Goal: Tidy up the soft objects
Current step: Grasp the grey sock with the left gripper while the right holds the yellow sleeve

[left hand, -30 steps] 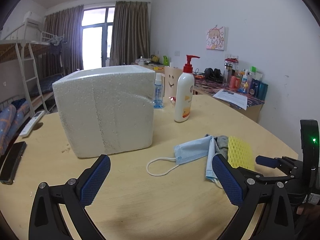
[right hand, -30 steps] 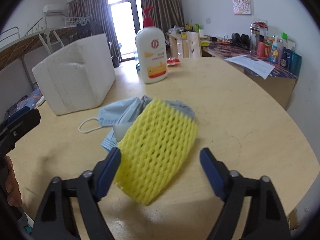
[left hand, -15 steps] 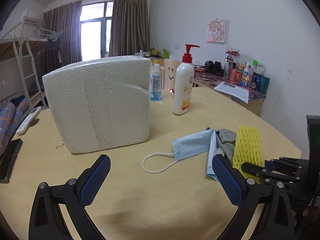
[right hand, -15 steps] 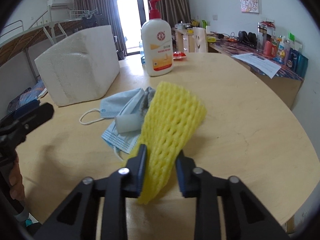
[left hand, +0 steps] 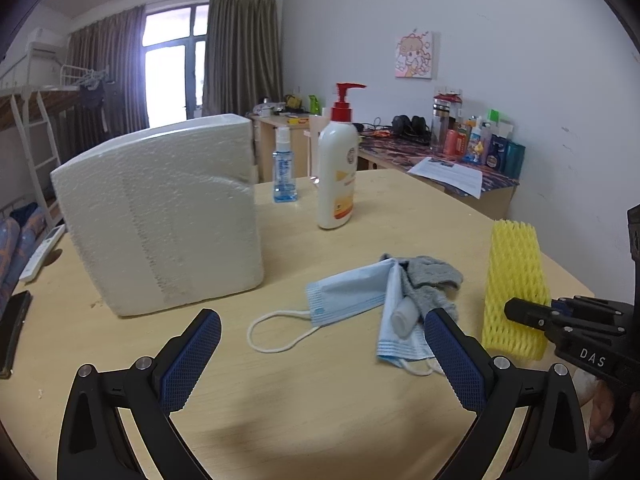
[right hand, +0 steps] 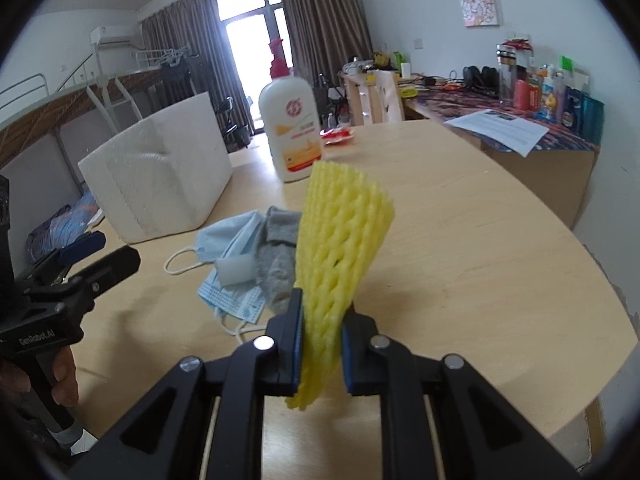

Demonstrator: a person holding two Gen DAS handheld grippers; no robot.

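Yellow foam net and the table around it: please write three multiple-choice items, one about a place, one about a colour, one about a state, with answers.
1. Where does the grey sock lie?
A. on top of the white foam box
B. against the blue face masks
C. behind the lotion bottle

2. What colour is the pump of the lotion bottle?
A. red
B. green
C. black

3. In what state is the right gripper?
A. wide open over the table
B. shut on nothing
C. shut on the yellow foam net

Answers:
1 B, the sock touches the blue face masks on the table.
2 A, the pump head above the white body is red.
3 C, both pads squeeze the lower end of the yellow foam net, which stands up off the table.
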